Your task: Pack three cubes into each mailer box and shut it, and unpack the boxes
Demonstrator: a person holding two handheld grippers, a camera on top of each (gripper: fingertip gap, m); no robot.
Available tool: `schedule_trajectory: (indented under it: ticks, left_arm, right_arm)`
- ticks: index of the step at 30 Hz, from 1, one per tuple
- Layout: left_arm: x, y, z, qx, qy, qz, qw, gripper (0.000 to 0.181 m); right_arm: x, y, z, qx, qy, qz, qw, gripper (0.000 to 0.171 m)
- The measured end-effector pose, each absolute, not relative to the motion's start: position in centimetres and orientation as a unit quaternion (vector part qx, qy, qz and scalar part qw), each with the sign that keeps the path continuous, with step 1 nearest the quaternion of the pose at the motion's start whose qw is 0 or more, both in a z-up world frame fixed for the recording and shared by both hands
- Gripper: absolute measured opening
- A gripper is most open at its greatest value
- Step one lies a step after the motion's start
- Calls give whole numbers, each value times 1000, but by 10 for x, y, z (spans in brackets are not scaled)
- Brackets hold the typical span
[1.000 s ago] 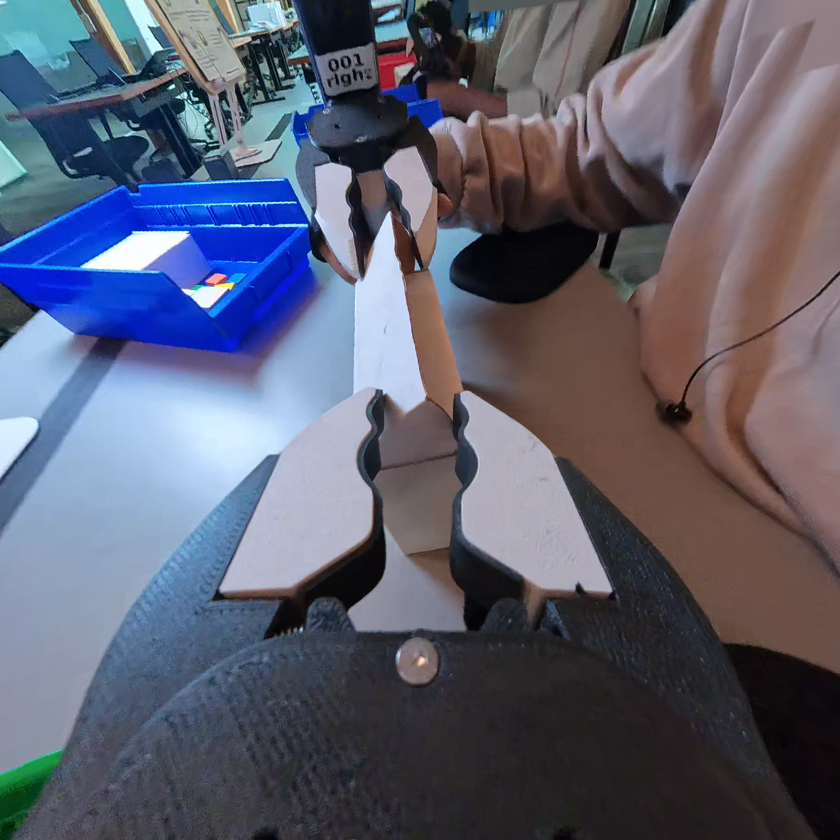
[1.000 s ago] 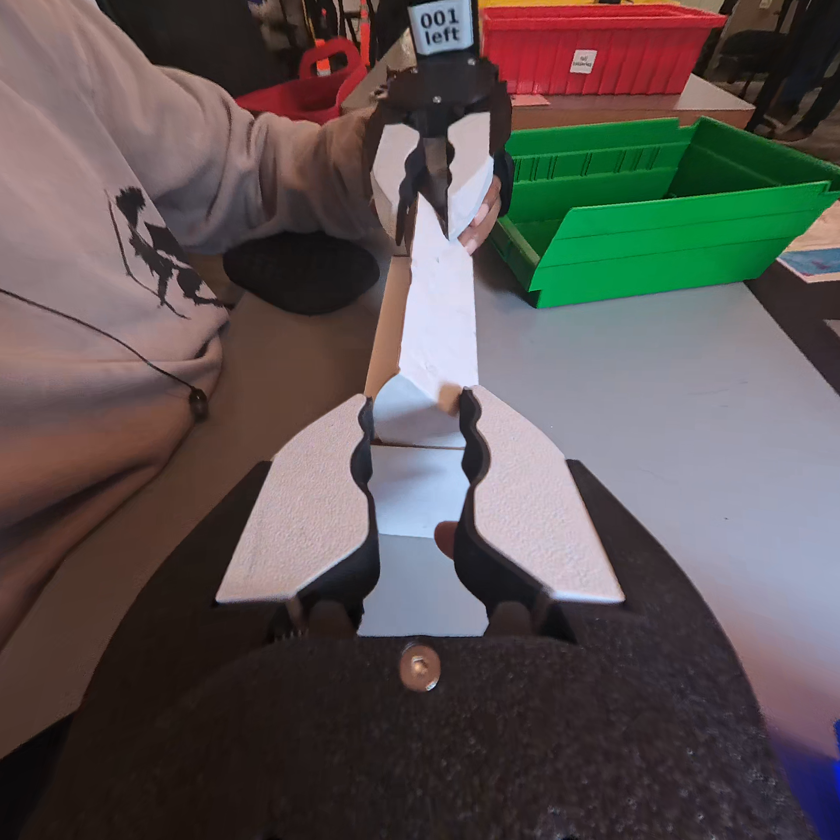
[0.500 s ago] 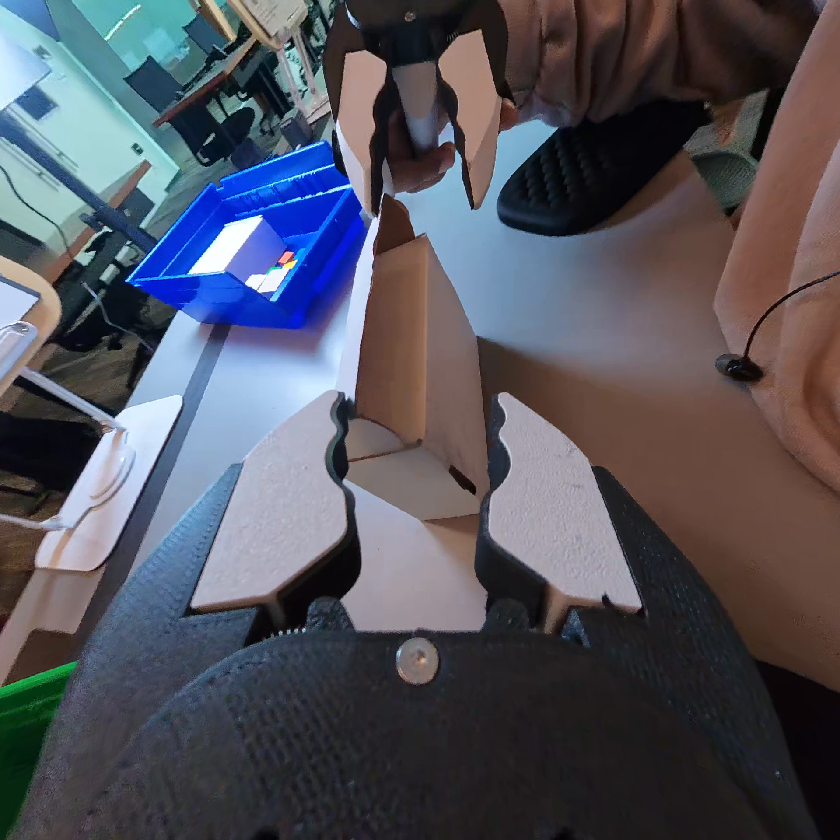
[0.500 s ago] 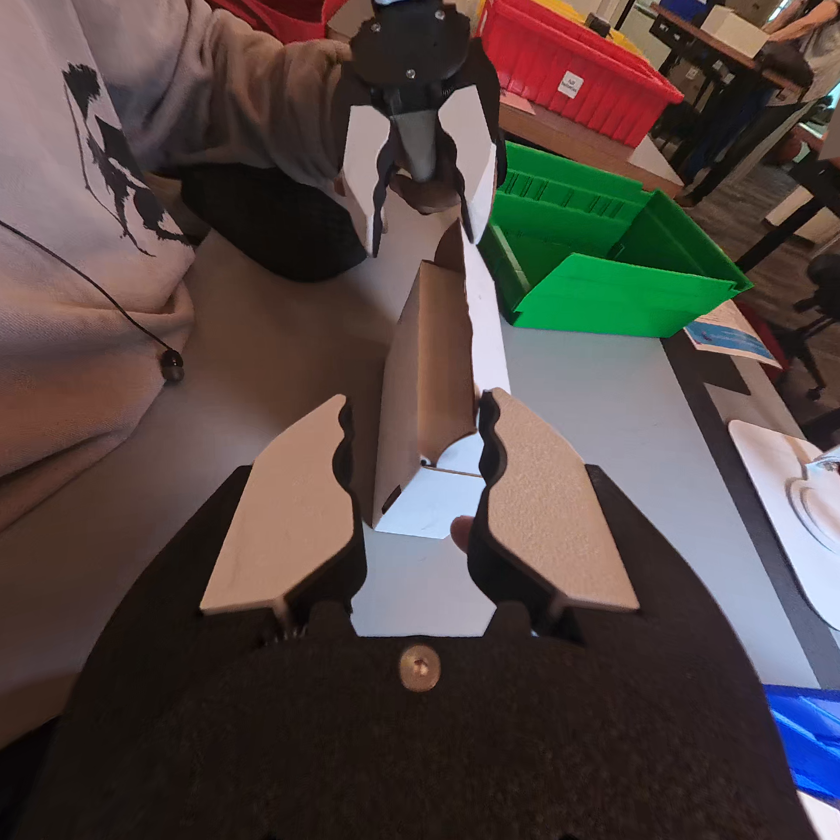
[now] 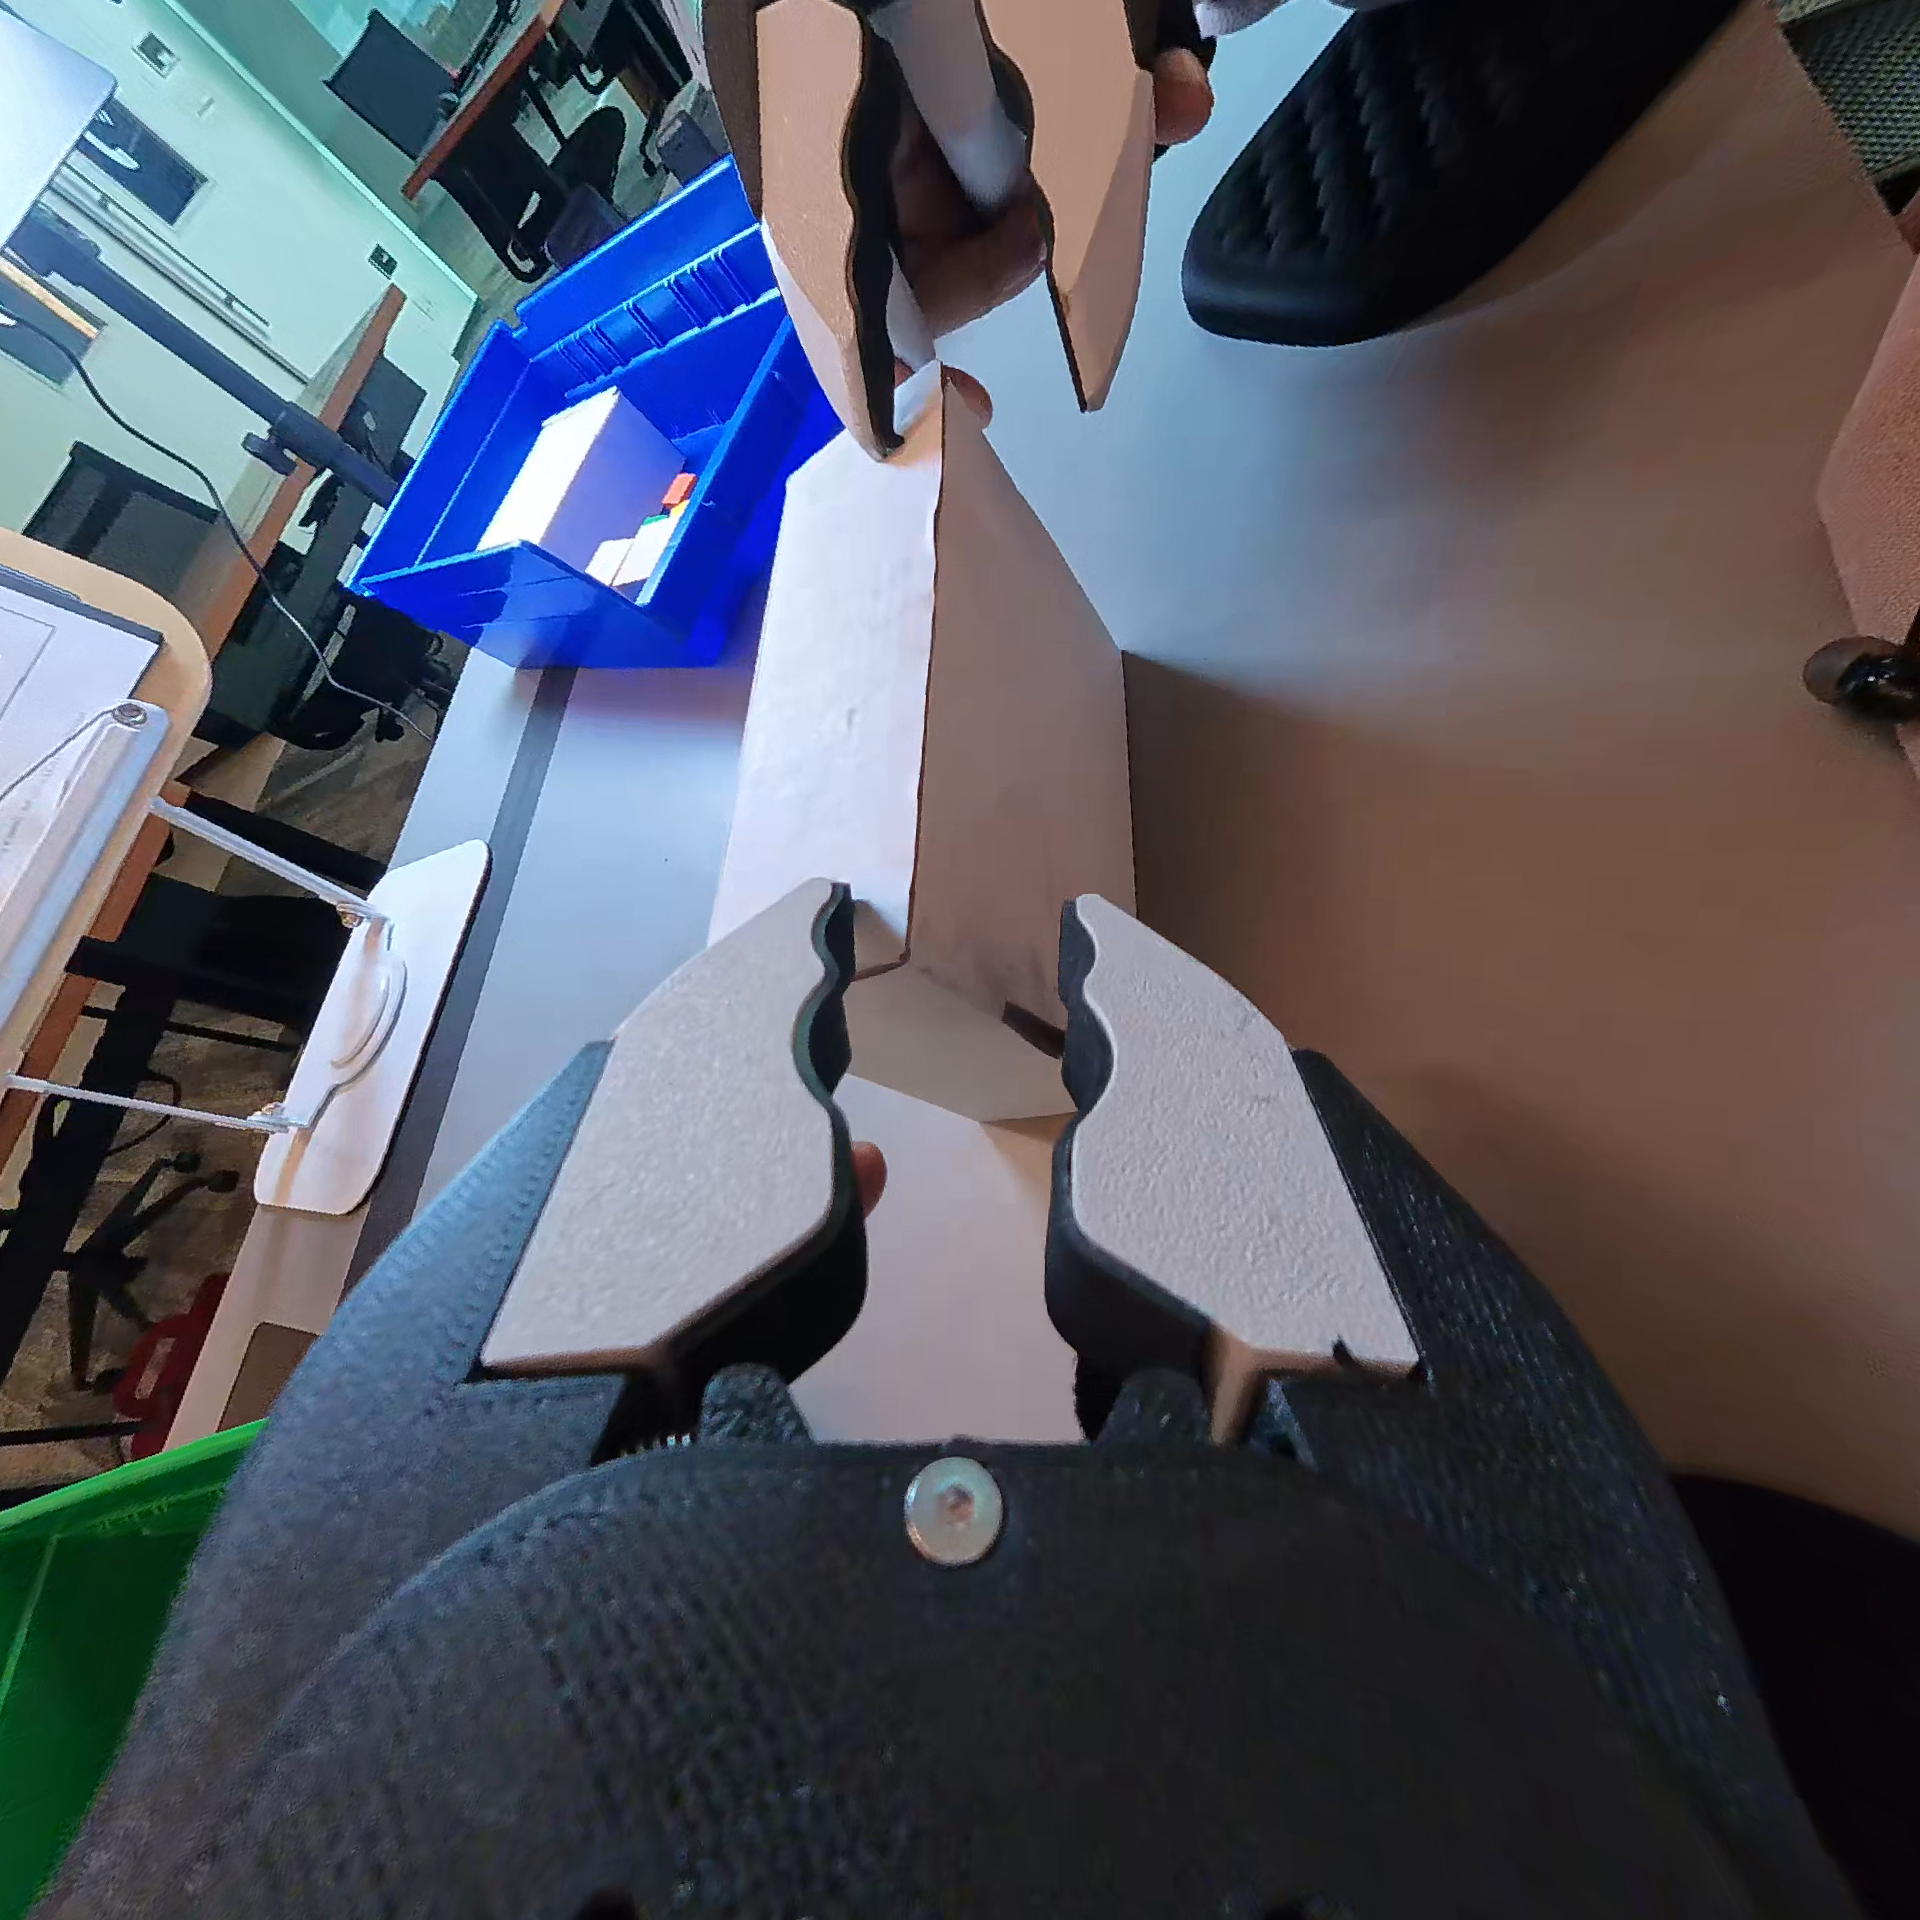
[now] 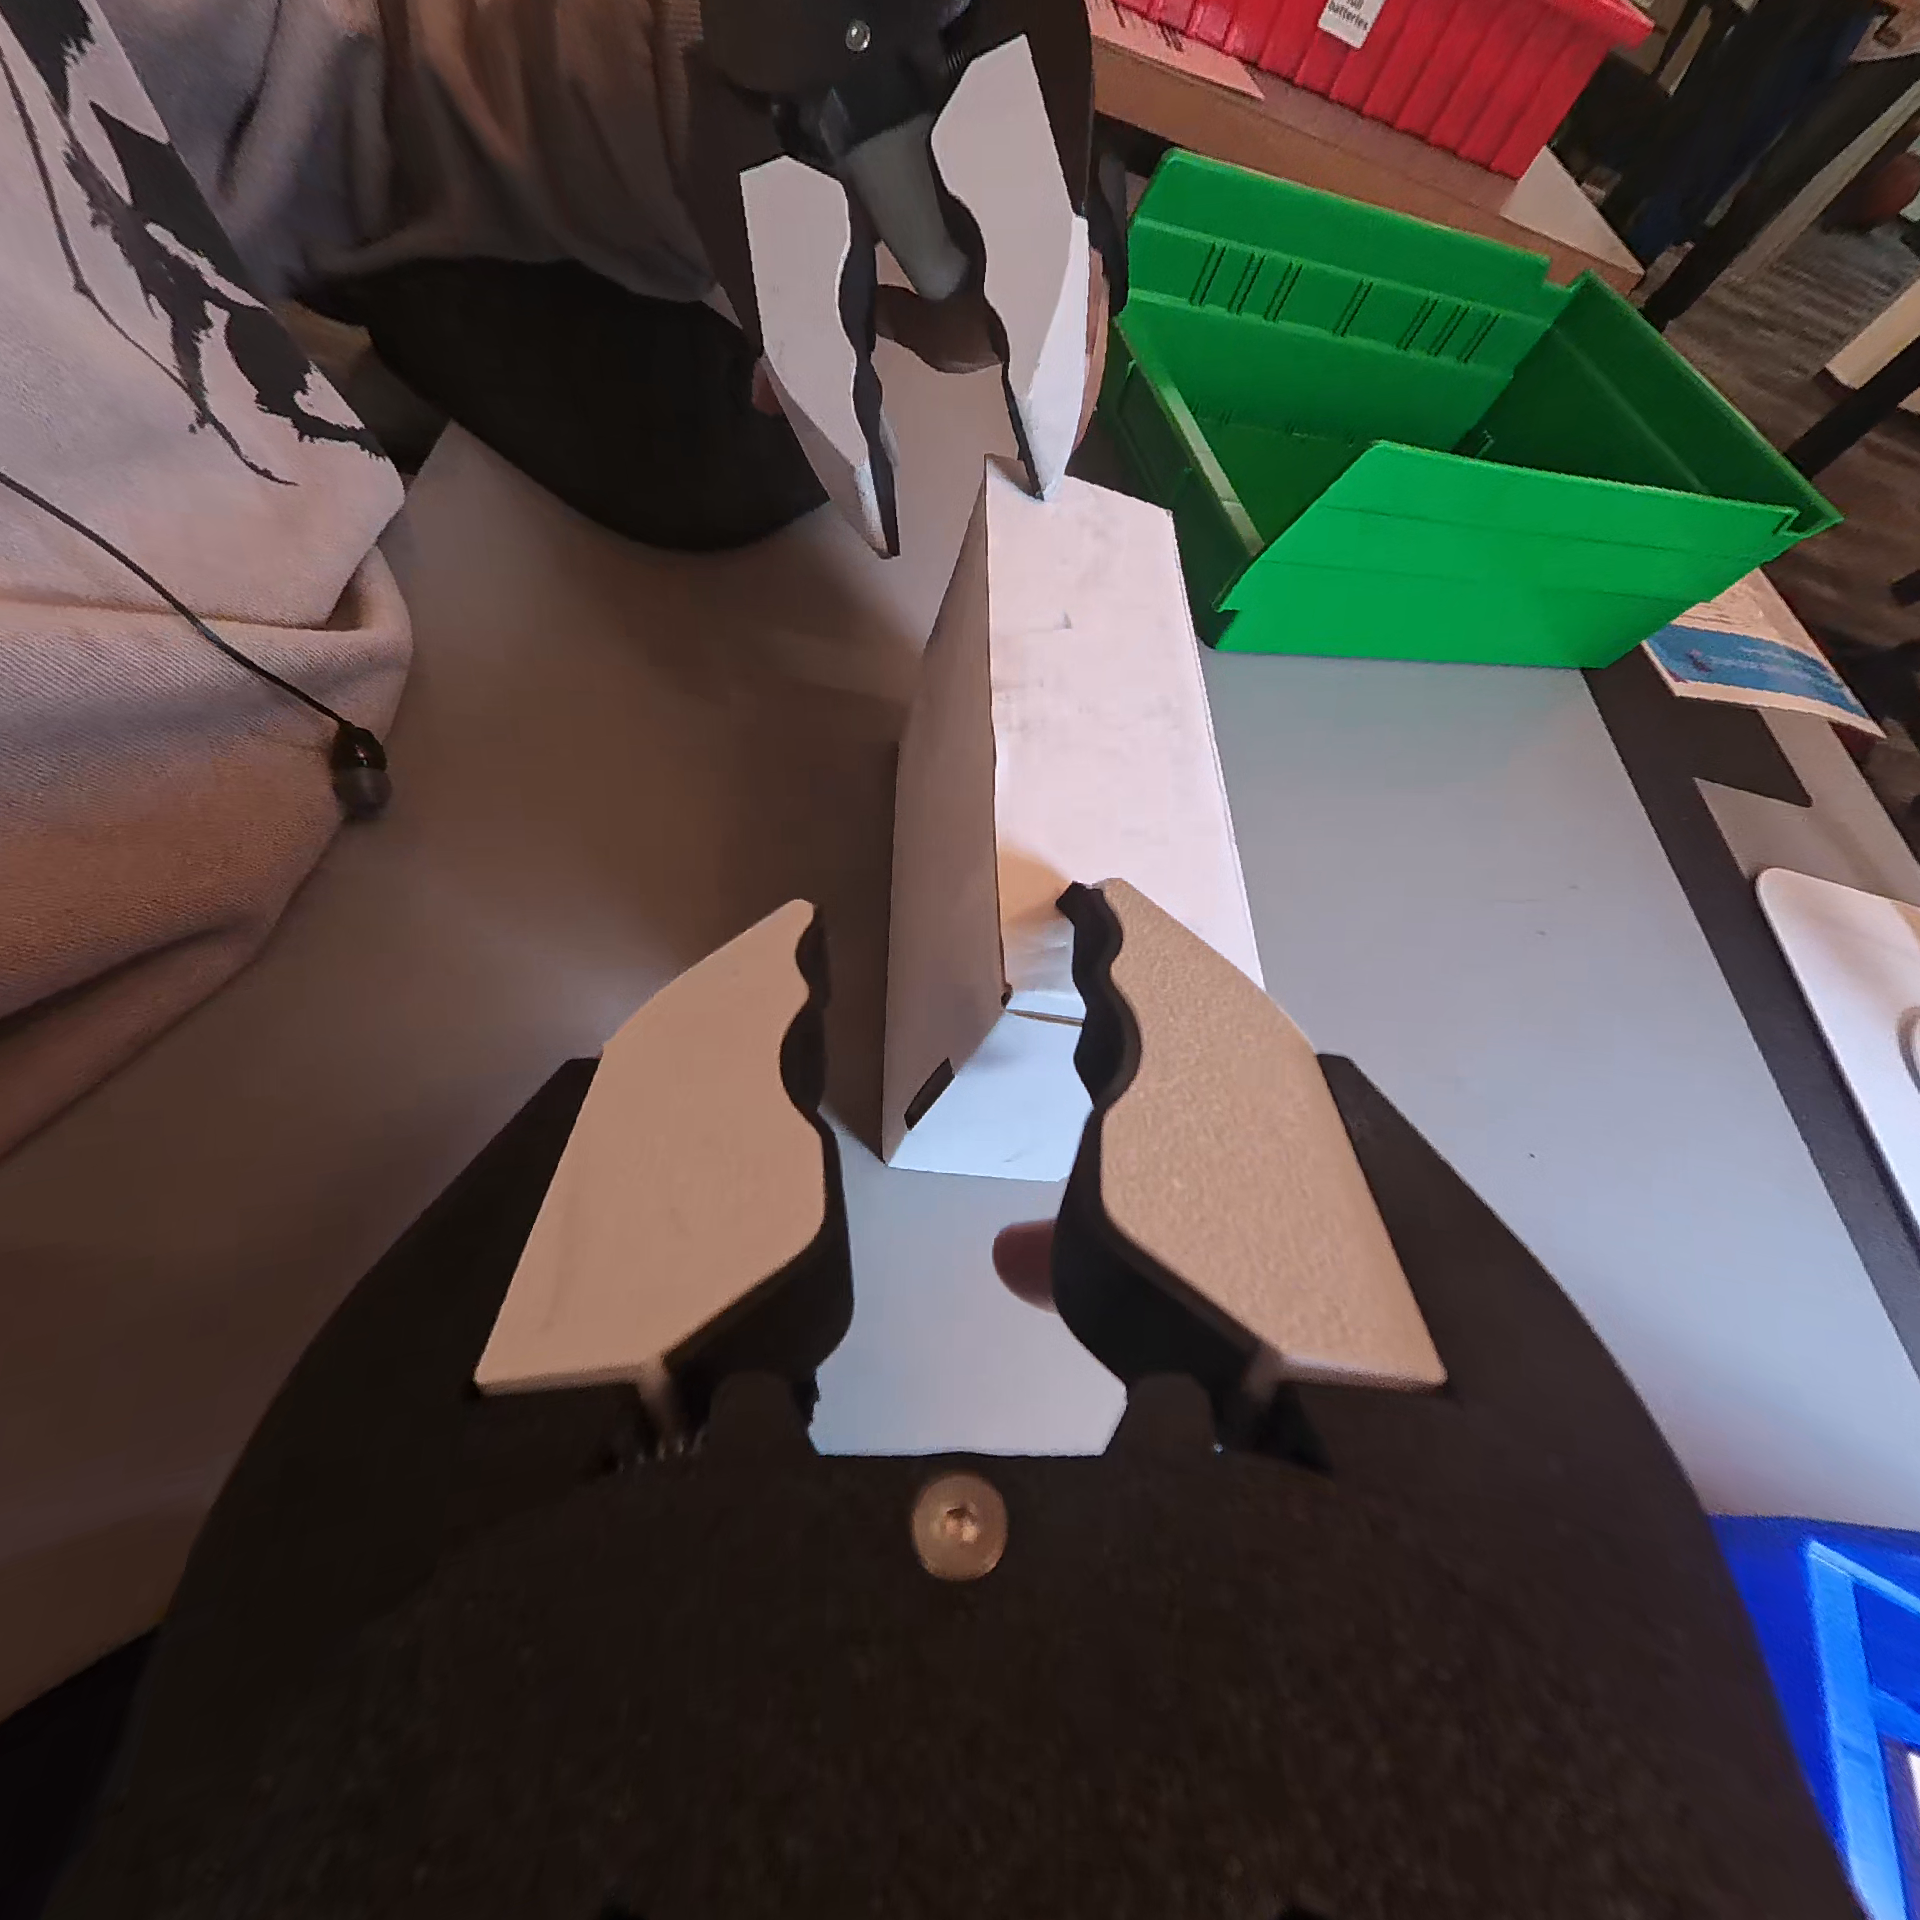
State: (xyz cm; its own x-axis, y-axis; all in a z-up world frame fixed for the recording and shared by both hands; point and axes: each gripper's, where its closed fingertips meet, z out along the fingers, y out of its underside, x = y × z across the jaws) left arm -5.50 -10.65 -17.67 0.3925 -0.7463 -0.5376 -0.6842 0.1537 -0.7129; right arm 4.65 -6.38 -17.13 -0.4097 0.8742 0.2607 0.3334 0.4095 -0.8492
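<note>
A white mailer box (image 5: pixel 831 675) with a brown inside (image 5: pixel 1029 790) lies on the table between my two grippers, one panel raised to a ridge. My left gripper (image 5: pixel 956 935) is open, its jaws astride the box's near end. My right gripper (image 5: pixel 982 416) is open at the far end, one fingertip (image 5: pixel 883 436) against the ridge. In the right wrist view, the right gripper (image 6: pixel 945 904) straddles its end of the box (image 6: pixel 1091 707), and the left gripper (image 6: pixel 961 509) is open opposite. Coloured cubes (image 5: pixel 665 520) lie in the blue bin (image 5: pixel 582 592).
The blue bin also holds a white box (image 5: pixel 561 488). A green bin (image 6: pixel 1455 582) stands beside the box's far end, a red bin (image 6: pixel 1455 62) behind it. The person's sleeve and body (image 6: pixel 156 623) are close on the other side. A black pad (image 5: pixel 1403 208) lies on the table. Across from one pair of fingers to the other is roughly 12 cm.
A second ago both grippers were shut on the ends of a flat cardboard strip. They let go and opened wide, the box rose into a ridge, and both have since narrowed and moved closer.
</note>
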Motion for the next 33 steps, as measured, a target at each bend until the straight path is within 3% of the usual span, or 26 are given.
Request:
schedule_trajectory:
  ticks: [1, 6, 11, 16, 19, 22, 26, 33]
  left_arm:
    - [-55, -106, -177, -650, 550, -29, 524, 37]
    - [-52, -108, -170, -654, 505, -133, 548, 37]
    - [-74, -91, -152, -667, 392, -242, 585, 69]
    - [-69, -82, -193, -717, 396, -231, 525, 90]
    - [-60, -77, -208, -730, 402, -213, 510, 86]
    - [-59, -73, -222, -742, 418, -171, 495, 70]
    - [-59, -70, -218, -724, 445, -101, 518, 70]
    - [-62, -60, -190, -632, 501, 141, 575, 69]
  right_arm:
    - [46, -63, -172, -401, -758, 360, 368, 45]
    - [46, -64, -171, -402, -758, 354, 372, 45]
    - [47, -65, -159, -410, -718, 440, 350, 57]
    - [51, -53, -149, -416, -697, 456, 364, 53]
    - [55, -52, -151, -415, -706, 445, 362, 48]
    - [56, -56, -155, -409, -718, 436, 356, 45]
    - [54, -55, -156, -409, -722, 421, 367, 45]
    - [42, -36, -159, -423, -750, 230, 452, 67]
